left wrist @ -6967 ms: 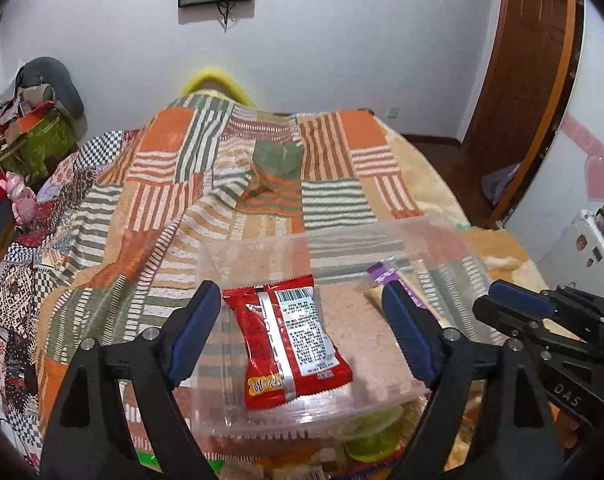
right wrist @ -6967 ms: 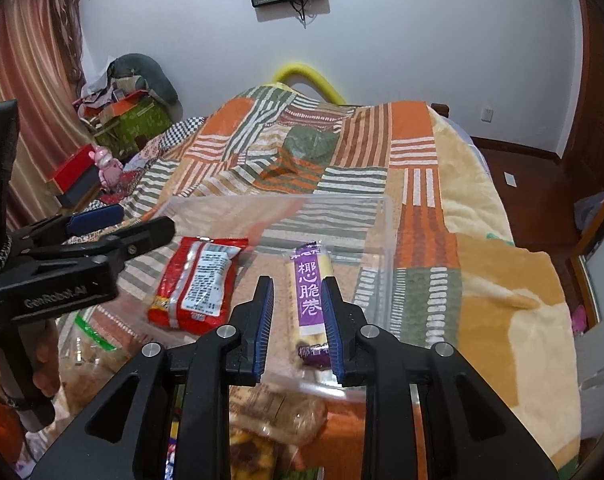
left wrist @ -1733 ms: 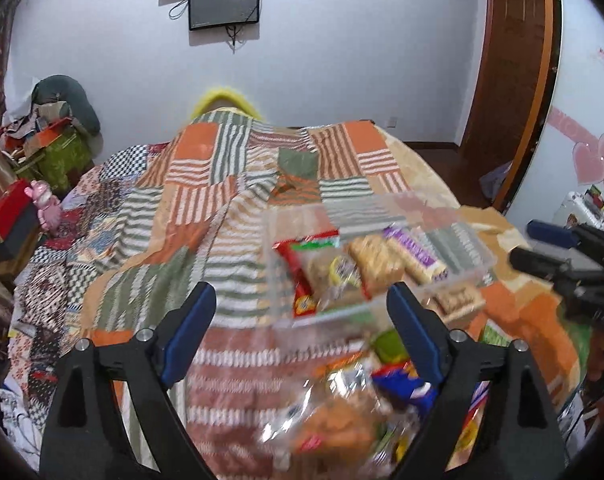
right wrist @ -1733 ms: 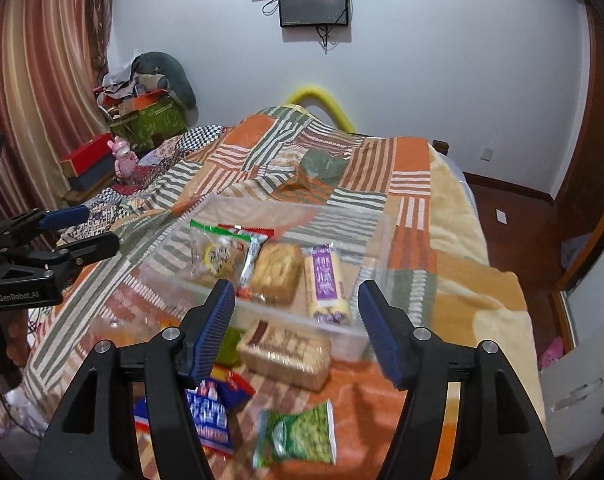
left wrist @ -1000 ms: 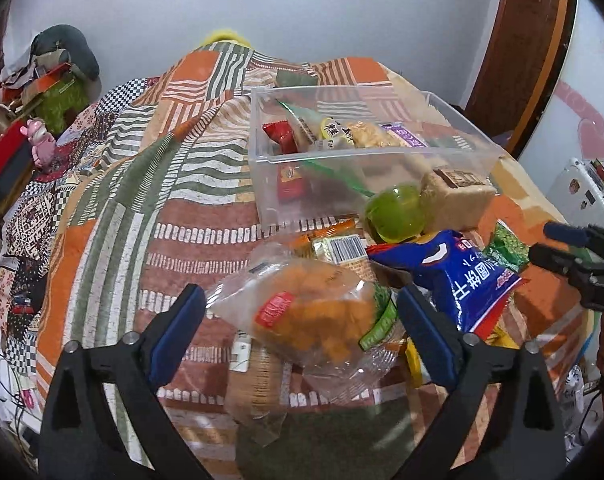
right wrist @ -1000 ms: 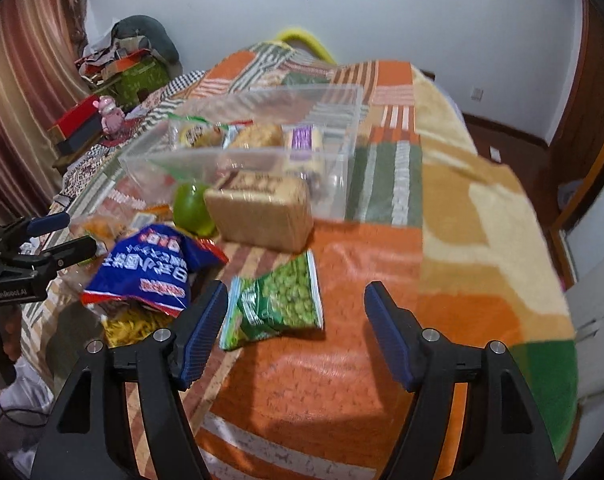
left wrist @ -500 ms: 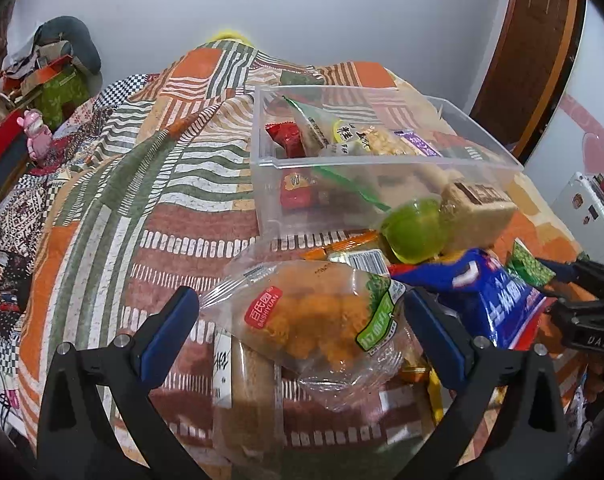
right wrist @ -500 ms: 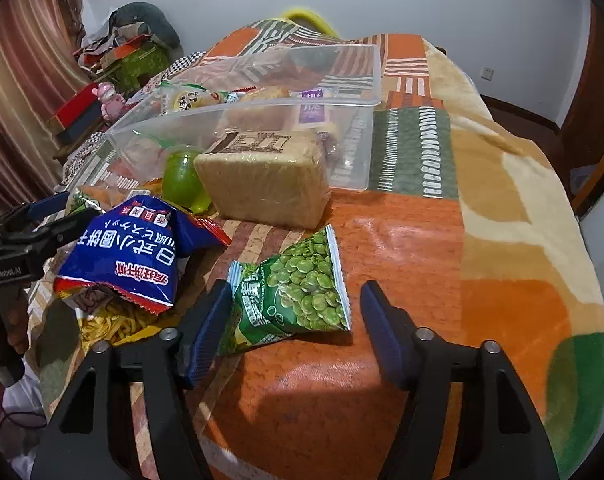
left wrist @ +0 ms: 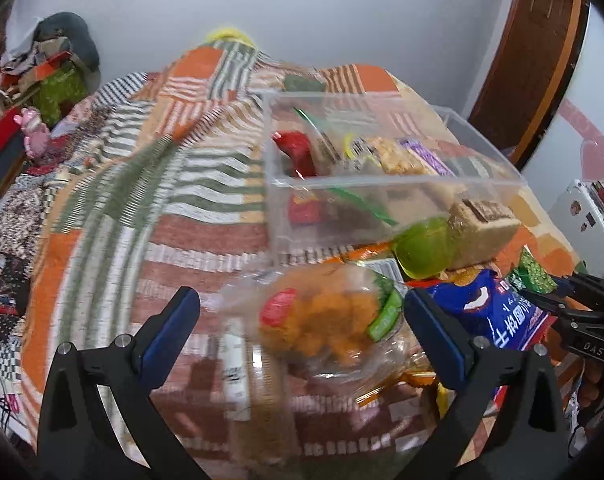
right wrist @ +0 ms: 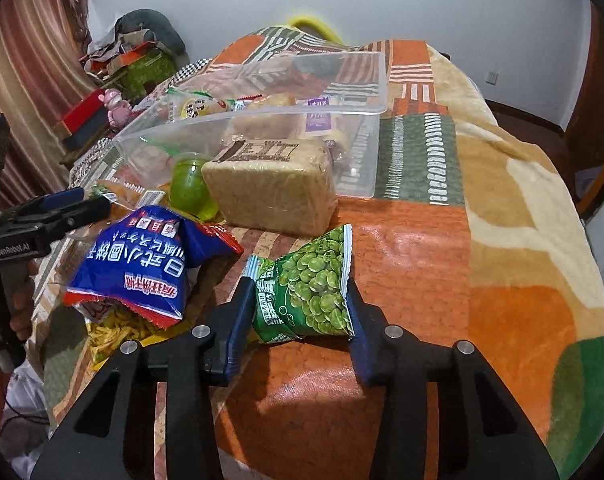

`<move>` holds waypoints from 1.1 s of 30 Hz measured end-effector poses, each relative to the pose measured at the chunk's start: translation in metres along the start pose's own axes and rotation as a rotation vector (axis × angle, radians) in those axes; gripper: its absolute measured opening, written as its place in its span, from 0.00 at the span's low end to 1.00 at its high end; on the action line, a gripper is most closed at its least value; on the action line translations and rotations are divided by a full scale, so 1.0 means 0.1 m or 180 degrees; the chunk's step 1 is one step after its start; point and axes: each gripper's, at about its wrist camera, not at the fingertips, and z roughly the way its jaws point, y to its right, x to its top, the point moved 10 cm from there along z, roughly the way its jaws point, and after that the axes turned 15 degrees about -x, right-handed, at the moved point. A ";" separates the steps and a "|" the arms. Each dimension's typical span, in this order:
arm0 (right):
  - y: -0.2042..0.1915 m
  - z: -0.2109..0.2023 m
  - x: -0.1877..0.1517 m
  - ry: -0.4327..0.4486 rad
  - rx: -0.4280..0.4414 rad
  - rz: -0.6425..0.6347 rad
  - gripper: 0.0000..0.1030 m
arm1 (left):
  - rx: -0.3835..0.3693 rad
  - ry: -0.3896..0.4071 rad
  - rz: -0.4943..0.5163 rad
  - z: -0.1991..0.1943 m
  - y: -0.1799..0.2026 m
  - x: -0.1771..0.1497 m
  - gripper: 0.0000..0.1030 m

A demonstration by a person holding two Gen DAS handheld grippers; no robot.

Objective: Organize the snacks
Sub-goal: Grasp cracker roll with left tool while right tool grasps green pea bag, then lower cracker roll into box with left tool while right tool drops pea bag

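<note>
A clear plastic bin on the bed holds several snack packs. In front of it lie a clear bag of orange snacks, a green jelly cup, a tan noodle block, a blue bag and a green pea bag. My left gripper is open, its fingers either side of the orange snack bag. My right gripper has closed in on the green pea bag, both pads touching its sides.
The striped patchwork blanket covers the bed. A yellow snack pack lies under the blue bag. Clutter and a pink toy sit at the far left. A wooden door stands at right.
Both grippers have dropped lower and moved forward onto the snack pile. My right gripper has narrowed around the green pea bag. My left gripper has come closer to the orange snack bag.
</note>
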 end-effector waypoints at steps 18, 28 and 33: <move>0.13 -0.20 0.10 0.0130 -0.0035 0.0123 0.37 | 0.0025 -0.0353 -0.0334 0.08 -0.38 -0.55 0.55; 0.20 -0.29 0.17 0.0203 -0.0062 0.0202 0.37 | 0.0070 -0.0346 -0.0316 0.15 -0.39 -0.55 0.33; 0.22 -0.34 0.26 0.0282 -0.0053 0.0217 0.37 | 0.0186 -0.0231 -0.0350 -0.12 -0.52 -0.49 0.33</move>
